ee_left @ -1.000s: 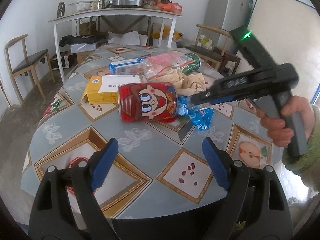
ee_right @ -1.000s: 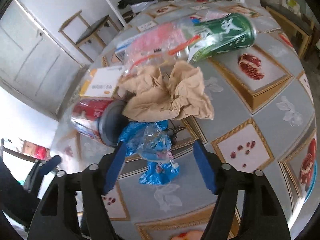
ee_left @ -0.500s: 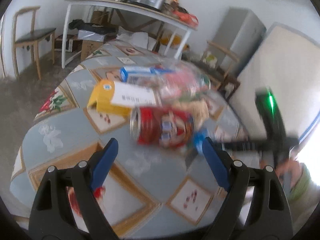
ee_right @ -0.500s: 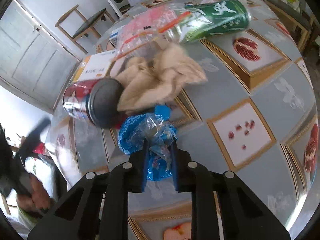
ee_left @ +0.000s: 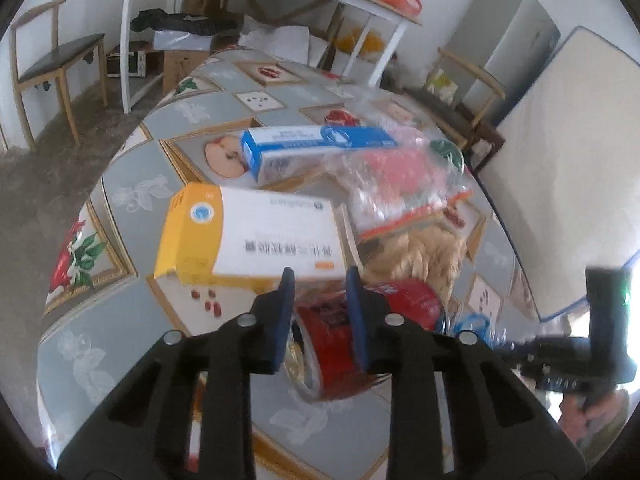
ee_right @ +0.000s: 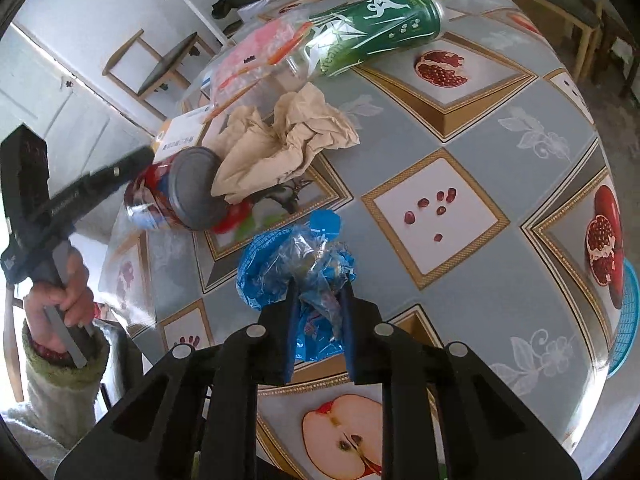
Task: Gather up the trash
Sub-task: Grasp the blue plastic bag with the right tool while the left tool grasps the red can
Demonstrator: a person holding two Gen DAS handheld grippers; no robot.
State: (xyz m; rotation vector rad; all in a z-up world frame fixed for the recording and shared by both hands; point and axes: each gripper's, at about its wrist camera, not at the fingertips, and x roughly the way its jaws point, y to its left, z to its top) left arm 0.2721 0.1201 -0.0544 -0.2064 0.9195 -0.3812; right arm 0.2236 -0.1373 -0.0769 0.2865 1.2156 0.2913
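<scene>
While the table (ee_right: pixel 500 128) fills most of both views, its patterned cloth carries the trash in a loose cluster. Left wrist view, from left to right: a yellow and white box (ee_left: pixel 248 236) lies at centre left, with a blue and white box (ee_left: pixel 316 152) above it; the left gripper (ee_left: pixel 320 280) rises from the lower centre, its jaws having just been closing, and they now stand narrow around the rim end of a red can (ee_left: pixel 344 340) lying on its side, though whether the pads press it cannot be told. Right of the can sit crumpled tan paper (ee_left: pixel 424 256) and a clear bag (ee_left: pixel 400 180) with pink contents; at the lower right edge a hand grips the other tool's handle. Right wrist view, from left to right: a hand (ee_right: pixel 60 296) in a fleecy sleeve holds the left tool at the left edge; the red can lies at centre left, touching the tan paper; the right gripper (ee_right: pixel 318 300), lower centre, is pinching a blue plastic wrapper (ee_right: pixel 296 264); a green can (ee_right: pixel 376 28) lies at the upper centre, and a blue basket (ee_right: pixel 624 320) shows at the right edge.
</scene>
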